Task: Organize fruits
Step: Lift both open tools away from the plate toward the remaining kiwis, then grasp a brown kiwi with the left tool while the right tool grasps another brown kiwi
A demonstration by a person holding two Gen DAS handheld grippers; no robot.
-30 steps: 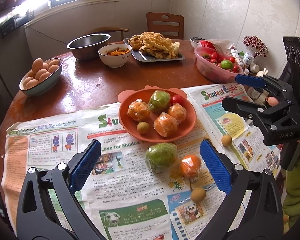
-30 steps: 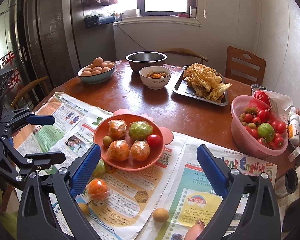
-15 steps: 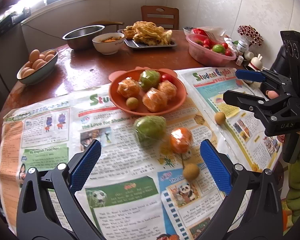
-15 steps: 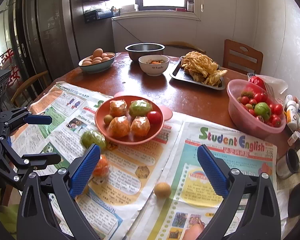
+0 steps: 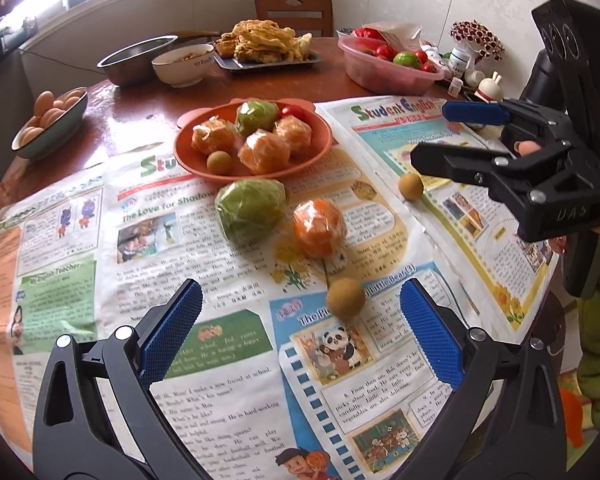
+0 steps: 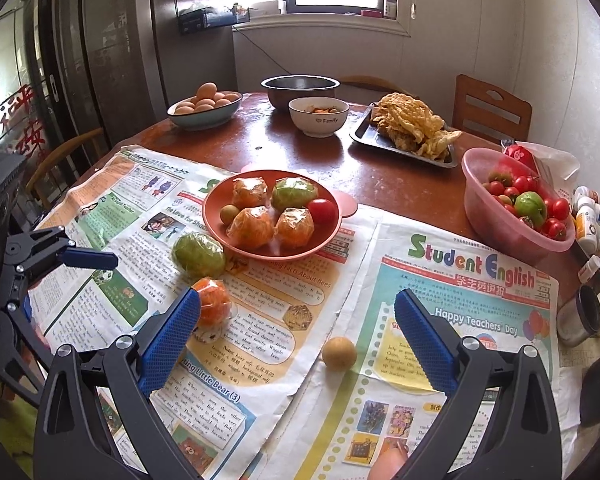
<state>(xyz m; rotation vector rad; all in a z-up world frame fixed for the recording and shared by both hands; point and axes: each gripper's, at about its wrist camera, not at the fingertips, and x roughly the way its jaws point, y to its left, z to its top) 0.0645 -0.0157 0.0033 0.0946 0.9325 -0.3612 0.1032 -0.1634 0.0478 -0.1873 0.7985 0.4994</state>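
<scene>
An orange plate [image 5: 316,152] [image 6: 216,224] on the newspaper holds several wrapped oranges, a wrapped green fruit, a red tomato and a small brown fruit. Loose on the paper lie a wrapped green fruit [image 5: 250,210] [image 6: 198,256], a wrapped orange [image 5: 320,228] [image 6: 212,300] and two small brown fruits [image 5: 345,298] [image 5: 410,186], one also in the right wrist view [image 6: 339,353]. My left gripper [image 5: 300,332] is open, low over the paper, the near brown fruit just ahead between its fingers. My right gripper [image 6: 300,332] [image 5: 440,132] is open and empty, the other brown fruit just ahead.
Beyond the newspaper stand a bowl of eggs [image 6: 204,114], a steel bowl [image 6: 300,88], a white bowl [image 6: 318,118], a tray of fried food [image 6: 380,140] and a pink basin of tomatoes [image 6: 500,224]. Small bottles and jars [image 6: 592,228] crowd the right edge. A wooden chair [image 6: 492,110] stands behind.
Both grippers have dropped lower and come nearer the paper; the loose fruits now sit closer and larger in each view. Both stay open, nothing has been picked up.
</scene>
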